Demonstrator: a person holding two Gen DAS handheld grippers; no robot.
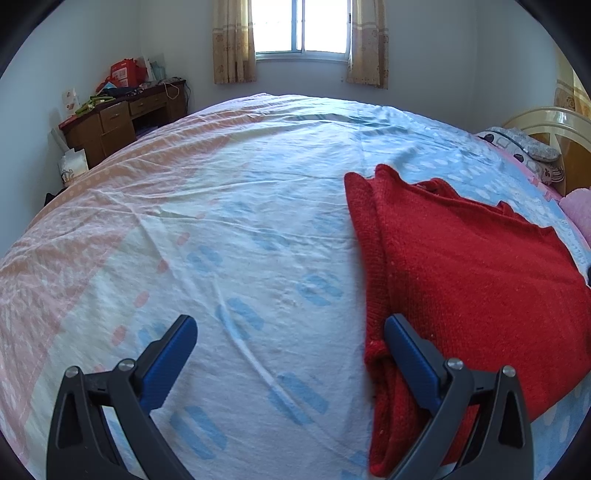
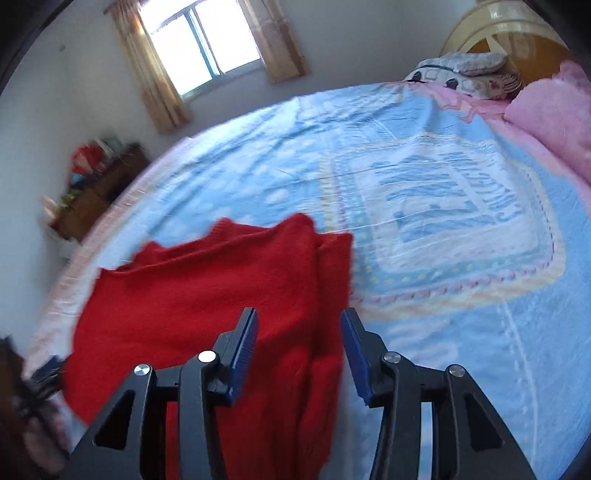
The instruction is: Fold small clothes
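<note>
A red knitted sweater (image 1: 469, 273) lies partly folded on the bed, its sides turned in. In the left wrist view it fills the right side; my left gripper (image 1: 291, 328) is open and empty, its right finger (image 1: 410, 350) over the sweater's left folded edge. In the right wrist view the sweater (image 2: 207, 288) lies at lower left. My right gripper (image 2: 299, 332) is open and empty above the sweater's right folded edge. The right wrist view is blurred.
The bed has a light blue and pink patterned sheet (image 1: 221, 221). Pillows (image 2: 461, 70) and a pink blanket (image 2: 554, 122) lie at the headboard (image 2: 517, 29). A wooden desk (image 1: 122, 118) with clutter stands by the far wall under a window (image 1: 303, 26).
</note>
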